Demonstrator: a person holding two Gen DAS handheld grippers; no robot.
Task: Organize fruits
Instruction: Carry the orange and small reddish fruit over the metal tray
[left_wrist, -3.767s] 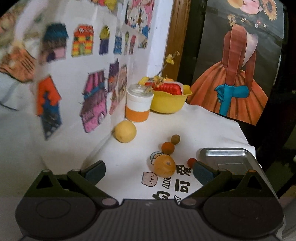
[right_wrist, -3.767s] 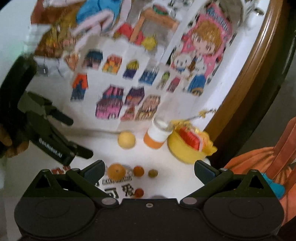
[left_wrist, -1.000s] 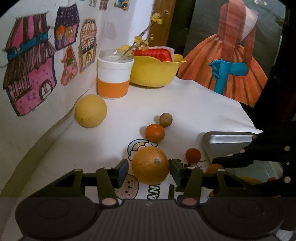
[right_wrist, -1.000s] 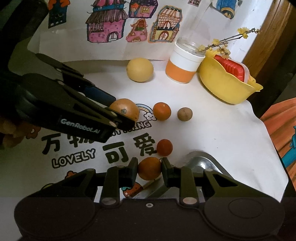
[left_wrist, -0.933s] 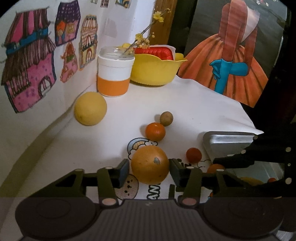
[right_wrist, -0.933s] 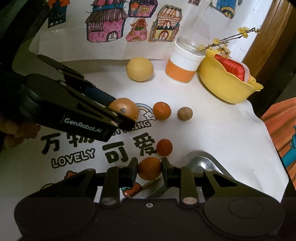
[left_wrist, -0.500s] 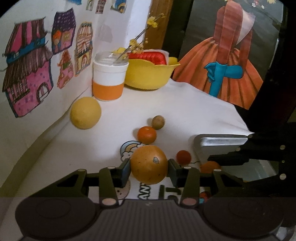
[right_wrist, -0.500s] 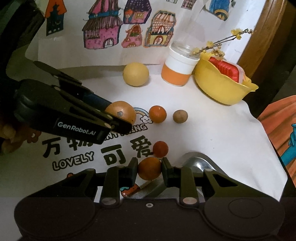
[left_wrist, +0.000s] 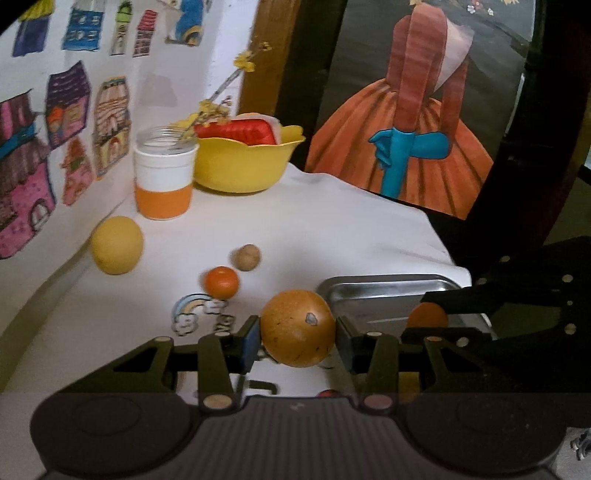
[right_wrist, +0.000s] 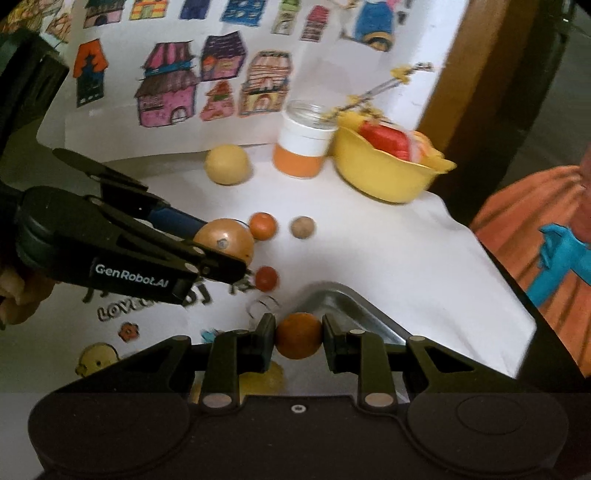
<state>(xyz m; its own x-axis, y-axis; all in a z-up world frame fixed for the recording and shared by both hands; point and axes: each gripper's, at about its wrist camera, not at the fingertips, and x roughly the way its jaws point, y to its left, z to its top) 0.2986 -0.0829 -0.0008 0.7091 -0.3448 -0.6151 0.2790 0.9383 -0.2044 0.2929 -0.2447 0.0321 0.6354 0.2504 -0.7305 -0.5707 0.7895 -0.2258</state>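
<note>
Left wrist view: two fruits pinched, both near the tray

The left gripper (left_wrist: 297, 339) has its jaws pinching a big orange (left_wrist: 297, 328) with a small grey mark on its skin. It is held above the white cloth (left_wrist: 314, 229) on the tabletop, just left of the metal tray (left_wrist: 388, 291).

The right gripper (right_wrist: 298, 338) has its jaws pinching a small orange (right_wrist: 298, 335) at the near corner of the tray (right_wrist: 343, 302). I cannot tell if this fruit touches the tray.

On the cloth lie a tangerine (left_wrist: 221, 282), a brown round fruit (left_wrist: 246, 257) just beside it, and a yellow fruit (left_wrist: 117, 250) near the wall. A small red fruit (right_wrist: 266, 278) lies between the big orange and the tray. Behind stand a white and orange cup (left_wrist: 164, 184) and a yellow bowl (left_wrist: 243, 162), touching or nearly so.
</note>
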